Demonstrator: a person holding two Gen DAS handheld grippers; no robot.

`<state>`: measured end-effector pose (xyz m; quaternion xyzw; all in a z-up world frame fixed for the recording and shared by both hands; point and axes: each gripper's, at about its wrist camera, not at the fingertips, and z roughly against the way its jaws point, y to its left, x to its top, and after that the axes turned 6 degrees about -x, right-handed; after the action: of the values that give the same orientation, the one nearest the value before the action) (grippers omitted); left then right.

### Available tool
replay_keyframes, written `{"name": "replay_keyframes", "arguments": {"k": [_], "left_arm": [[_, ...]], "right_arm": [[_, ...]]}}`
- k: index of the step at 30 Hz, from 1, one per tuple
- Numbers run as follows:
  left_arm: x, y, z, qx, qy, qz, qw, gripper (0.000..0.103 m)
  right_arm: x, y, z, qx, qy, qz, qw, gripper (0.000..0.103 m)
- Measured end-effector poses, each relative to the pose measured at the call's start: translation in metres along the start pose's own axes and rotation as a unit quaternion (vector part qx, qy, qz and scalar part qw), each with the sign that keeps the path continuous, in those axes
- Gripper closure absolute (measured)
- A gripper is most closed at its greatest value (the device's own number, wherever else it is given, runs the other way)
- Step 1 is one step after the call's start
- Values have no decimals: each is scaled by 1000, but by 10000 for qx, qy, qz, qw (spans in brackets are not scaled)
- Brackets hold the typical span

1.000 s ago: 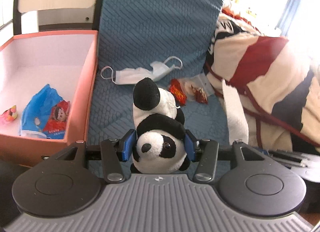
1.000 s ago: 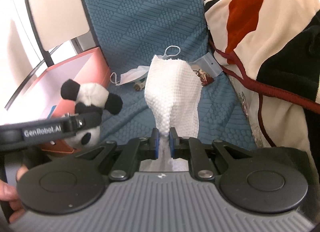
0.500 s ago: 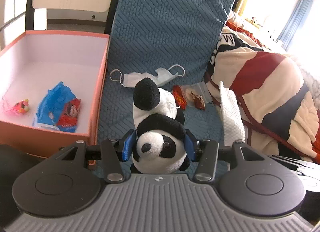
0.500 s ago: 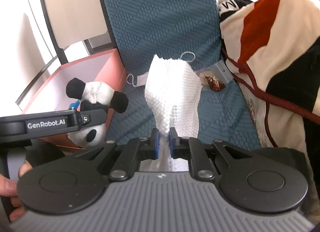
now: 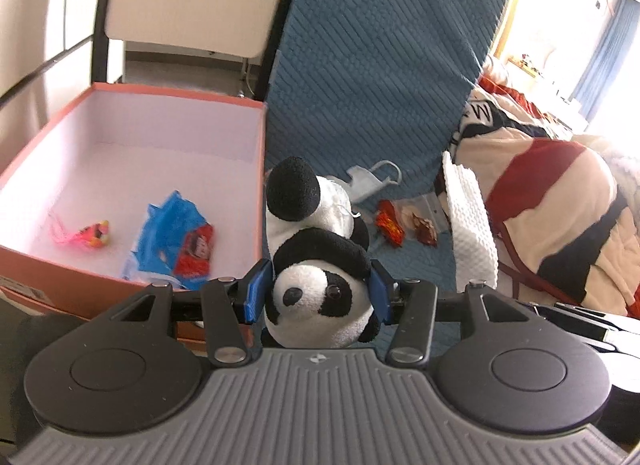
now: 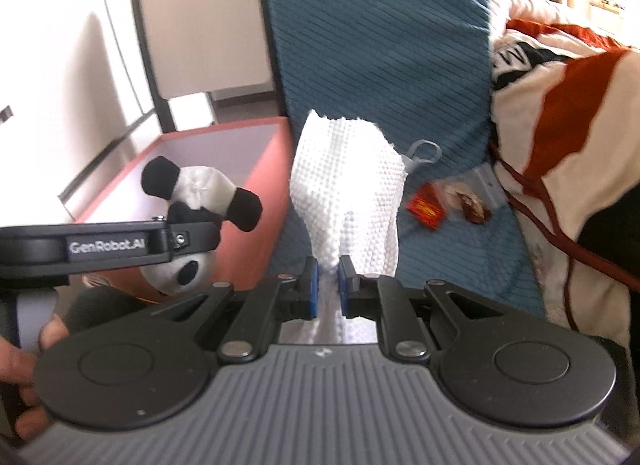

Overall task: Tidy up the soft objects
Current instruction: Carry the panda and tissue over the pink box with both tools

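Observation:
My left gripper is shut on a black-and-white plush panda, its blue pads pressing both sides of the head, and holds it above the blue quilted seat beside the open orange box. From the right wrist view the same panda hangs at the left in the left gripper. A white textured cloth stands up from my right gripper, which is shut on its lower end. That cloth also shows at the right of the left wrist view.
The orange box holds a blue packet and a small pink toy. A face mask and red snack wrappers lie on the blue seat. A striped blanket is piled at the right. A hand grips the left handle.
Both grippers have risen with their loads and drifted toward the box side; more of the box's inside and the seat back shows. Both grips are unchanged.

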<state>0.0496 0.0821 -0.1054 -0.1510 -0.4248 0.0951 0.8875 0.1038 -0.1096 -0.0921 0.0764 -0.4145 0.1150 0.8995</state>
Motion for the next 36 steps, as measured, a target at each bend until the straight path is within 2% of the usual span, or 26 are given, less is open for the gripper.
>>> {"name": "replay_keyframes", "arguments": {"k": [2,14,20,27,36], "left_arm": [[5,9,6,-17,-18,22,10000,46],[20,61,56,494,-381,184,9979,46],[25,92,73,732,-487,405,9953,46],[35,129,68,883,-468,648,9929,46],[51,164,33,884,-229,816,9925,47]], "right_arm": [[4,10,1,96,-46,64,9999,89],[30,86,-5,749,-269,632,9948,89],[35,112,-15,976,-213,844,9914,89],[45,132,-41,1044,-57,920,9902,89],[56,159,-83,951,167,1023,9901,89]]}}
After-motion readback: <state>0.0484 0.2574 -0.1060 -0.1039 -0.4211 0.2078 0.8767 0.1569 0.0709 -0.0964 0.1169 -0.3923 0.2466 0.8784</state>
